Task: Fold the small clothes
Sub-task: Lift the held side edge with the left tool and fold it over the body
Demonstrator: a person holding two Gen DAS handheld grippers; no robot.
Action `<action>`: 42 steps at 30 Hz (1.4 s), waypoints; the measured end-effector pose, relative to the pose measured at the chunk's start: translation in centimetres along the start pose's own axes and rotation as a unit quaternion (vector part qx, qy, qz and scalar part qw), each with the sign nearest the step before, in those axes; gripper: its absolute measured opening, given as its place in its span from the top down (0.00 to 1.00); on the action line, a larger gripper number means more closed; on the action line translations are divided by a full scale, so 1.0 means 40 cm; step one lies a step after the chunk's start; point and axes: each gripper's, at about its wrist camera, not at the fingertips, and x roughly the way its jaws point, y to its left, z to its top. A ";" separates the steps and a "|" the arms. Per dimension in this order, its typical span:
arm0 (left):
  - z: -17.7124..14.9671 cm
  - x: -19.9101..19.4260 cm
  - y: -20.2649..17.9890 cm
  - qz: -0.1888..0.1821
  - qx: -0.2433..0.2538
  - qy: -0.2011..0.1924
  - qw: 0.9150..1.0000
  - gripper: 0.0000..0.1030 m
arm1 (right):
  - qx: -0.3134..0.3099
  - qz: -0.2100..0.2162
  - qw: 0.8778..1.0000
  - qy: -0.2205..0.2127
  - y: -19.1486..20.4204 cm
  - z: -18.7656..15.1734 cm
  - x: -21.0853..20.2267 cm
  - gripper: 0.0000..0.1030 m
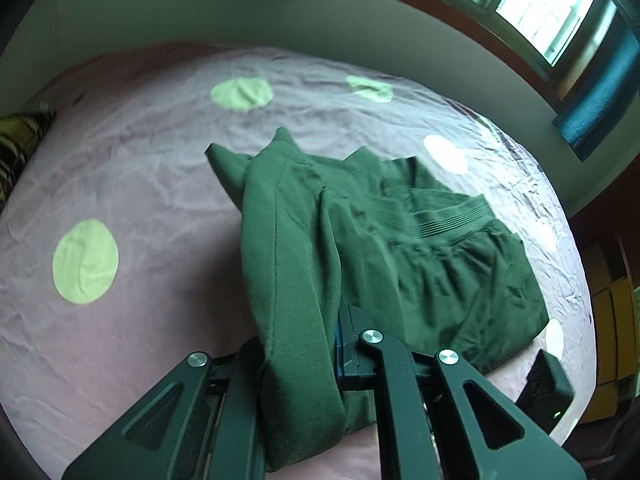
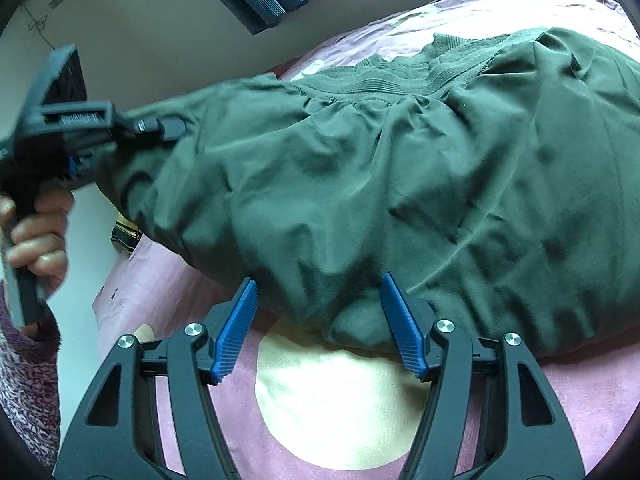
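A dark green garment [image 1: 400,248] with a ribbed waistband lies on the pink bedsheet [image 1: 140,184]. My left gripper [image 1: 298,344] is shut on one edge of the garment and holds that part lifted, the cloth draped over its fingers. In the right wrist view the garment [image 2: 400,184] fills the middle, and the left gripper [image 2: 120,128] shows at the left, held by a hand. My right gripper [image 2: 318,292] is open, its blue pads [image 2: 236,328] on either side of the garment's near edge, not closed on it.
The bed has a pink sheet with pale green dots [image 1: 85,261] and one large pale dot [image 2: 340,400] under my right gripper. A wall, a window [image 1: 532,4] and teal curtains [image 1: 600,92] lie beyond. A striped pillow [image 1: 16,144] sits at the far left.
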 end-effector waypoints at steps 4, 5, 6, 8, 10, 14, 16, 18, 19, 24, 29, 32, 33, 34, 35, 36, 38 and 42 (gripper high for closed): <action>0.019 -0.014 -0.059 0.013 0.017 -0.007 1.000 0.92 | 0.004 0.004 1.000 0.000 -0.003 0.014 0.006 0.37; 0.022 -0.017 -0.077 0.018 0.022 -0.009 1.000 0.92 | 0.004 0.005 1.000 -0.001 -0.004 0.013 0.005 0.37; 0.024 -0.019 -0.090 0.021 0.027 -0.011 0.999 0.92 | 0.004 0.006 1.000 0.000 -0.006 0.013 0.005 0.37; 0.027 -0.022 -0.123 0.033 0.038 -0.016 0.999 0.92 | 0.005 0.008 1.000 0.000 -0.010 0.014 0.005 0.37; 0.026 -0.025 -0.145 0.042 0.048 -0.021 0.998 0.92 | 0.006 0.010 1.000 0.000 -0.017 0.014 0.006 0.37; 0.024 -0.030 -0.203 0.056 0.070 -0.030 0.996 0.92 | 0.008 0.014 1.000 -0.001 -0.025 0.015 0.005 0.37; 0.025 -0.031 -0.227 0.059 0.080 -0.031 0.995 0.92 | 0.010 0.017 1.000 -0.001 -0.030 0.018 0.005 0.38; 0.024 -0.031 -0.257 0.062 0.091 -0.034 0.993 0.92 | 0.011 0.019 1.000 -0.002 -0.035 0.018 0.004 0.38; 0.023 -0.029 -0.272 0.065 0.096 -0.035 0.993 0.92 | 0.012 0.020 1.000 -0.003 -0.037 0.019 0.003 0.38; 0.021 -0.018 -0.337 0.072 0.112 -0.042 0.990 0.92 | 0.020 0.033 0.999 -0.012 -0.047 0.020 -0.023 0.39; 0.012 -0.009 -0.394 0.078 0.129 -0.042 0.988 0.92 | 0.019 0.036 0.999 -0.009 -0.063 0.020 -0.069 0.39; 0.005 0.000 -0.425 0.081 0.138 -0.042 0.986 0.92 | 0.016 0.027 1.000 -0.006 -0.090 0.013 -0.107 0.39; 0.002 0.004 -0.438 0.082 0.141 -0.042 0.986 0.92 | 0.018 0.022 1.000 -0.007 -0.104 0.010 -0.123 0.39; 0.000 0.007 -0.449 0.084 0.144 -0.042 0.985 0.92 | 0.020 0.020 1.000 -0.007 -0.115 0.007 -0.137 0.39; -0.004 0.011 -0.463 0.085 0.148 -0.042 0.984 0.92 | 0.023 0.018 1.000 -0.007 -0.126 0.005 -0.151 0.39; -0.007 0.017 -0.478 0.087 0.152 -0.042 0.984 0.92 | 0.029 0.014 0.999 -0.008 -0.142 0.002 -0.168 0.39; -0.014 0.027 -0.505 0.090 0.160 -0.041 0.982 0.92 | 0.036 0.012 0.999 -0.012 -0.160 -0.008 -0.195 0.39; -0.035 0.057 -0.562 0.093 0.176 -0.037 0.979 0.92 | 0.050 0.004 0.999 -0.013 -0.207 -0.023 -0.239 0.38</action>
